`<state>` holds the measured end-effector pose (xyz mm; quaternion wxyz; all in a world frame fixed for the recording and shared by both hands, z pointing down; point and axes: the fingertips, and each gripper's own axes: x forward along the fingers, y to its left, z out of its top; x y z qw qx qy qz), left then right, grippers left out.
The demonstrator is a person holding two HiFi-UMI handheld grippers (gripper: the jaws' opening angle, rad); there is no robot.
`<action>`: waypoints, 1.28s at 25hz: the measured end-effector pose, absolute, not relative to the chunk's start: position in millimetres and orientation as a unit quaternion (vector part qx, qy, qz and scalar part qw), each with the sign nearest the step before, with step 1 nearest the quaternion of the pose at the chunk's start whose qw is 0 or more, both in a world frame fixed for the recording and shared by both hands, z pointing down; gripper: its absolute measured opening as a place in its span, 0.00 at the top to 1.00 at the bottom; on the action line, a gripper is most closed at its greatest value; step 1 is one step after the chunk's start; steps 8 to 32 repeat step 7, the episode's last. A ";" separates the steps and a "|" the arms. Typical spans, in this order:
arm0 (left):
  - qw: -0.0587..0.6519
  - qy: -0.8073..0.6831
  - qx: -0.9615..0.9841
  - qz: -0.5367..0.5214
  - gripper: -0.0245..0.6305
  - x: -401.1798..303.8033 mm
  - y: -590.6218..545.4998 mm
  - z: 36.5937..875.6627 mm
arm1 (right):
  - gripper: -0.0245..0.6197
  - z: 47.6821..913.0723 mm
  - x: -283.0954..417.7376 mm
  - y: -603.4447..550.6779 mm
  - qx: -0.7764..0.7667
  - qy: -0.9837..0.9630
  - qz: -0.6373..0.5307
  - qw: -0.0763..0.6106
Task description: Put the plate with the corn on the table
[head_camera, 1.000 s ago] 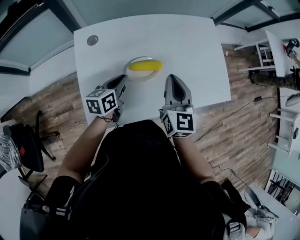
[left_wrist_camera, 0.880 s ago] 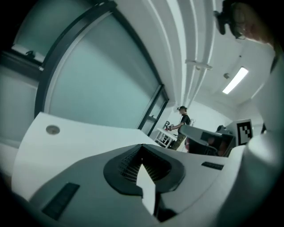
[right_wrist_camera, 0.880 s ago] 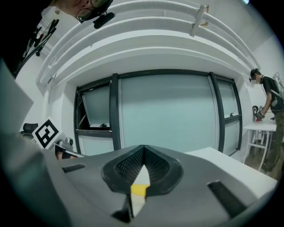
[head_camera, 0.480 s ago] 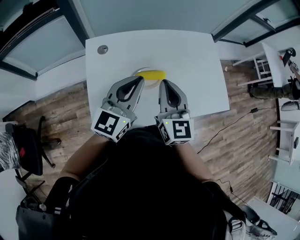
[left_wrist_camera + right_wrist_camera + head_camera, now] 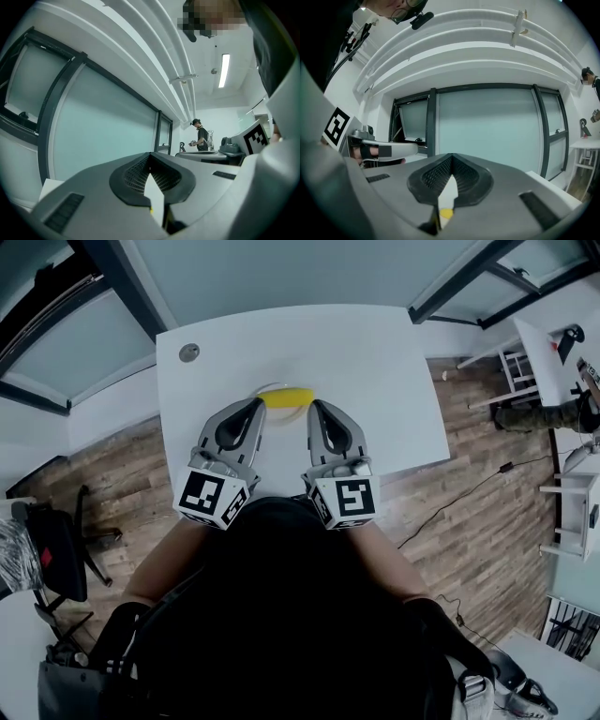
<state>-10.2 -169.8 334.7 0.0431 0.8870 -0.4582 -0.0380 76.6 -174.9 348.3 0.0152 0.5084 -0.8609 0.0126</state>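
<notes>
A yellow corn cob [image 5: 286, 397] lies flat on a pale plate [image 5: 266, 388], its length running from 9 to 3 o'clock. The plate rests on the white table [image 5: 375, 362] near its middle, slightly toward 9 o'clock.

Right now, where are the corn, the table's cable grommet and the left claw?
corn [image 5: 287, 397]: head view, middle of the yellow cob.
cable grommet [image 5: 189, 352]: head view, centre of the round cap near the table's far left corner.
left claw [image 5: 257, 409]: head view, its closed tips beside the corn.
</notes>
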 end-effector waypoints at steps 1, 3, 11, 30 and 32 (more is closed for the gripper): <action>0.042 -0.459 0.887 -0.037 0.96 -8.5 -170.3 334.1 | 0.96 347.6 78.5 -174.9 0.508 -0.861 0.012 0.015; 0.043 -0.460 0.886 -0.036 0.96 -7.9 -171.4 334.4 | 0.96 346.9 79.6 -175.0 0.509 -0.861 0.011 0.014; 0.053 -0.459 0.886 -0.036 0.96 -12.7 -172.5 340.2 | 0.96 349.8 74.9 -174.9 0.509 -0.860 0.010 0.013; 0.053 -0.459 0.886 -0.036 0.96 -12.7 -172.5 340.2 | 0.96 349.8 74.9 -174.9 0.509 -0.860 0.010 0.013; 0.053 -0.459 0.886 -0.036 0.96 -12.7 -172.5 340.2 | 0.96 349.8 74.9 -174.9 0.509 -0.860 0.010 0.013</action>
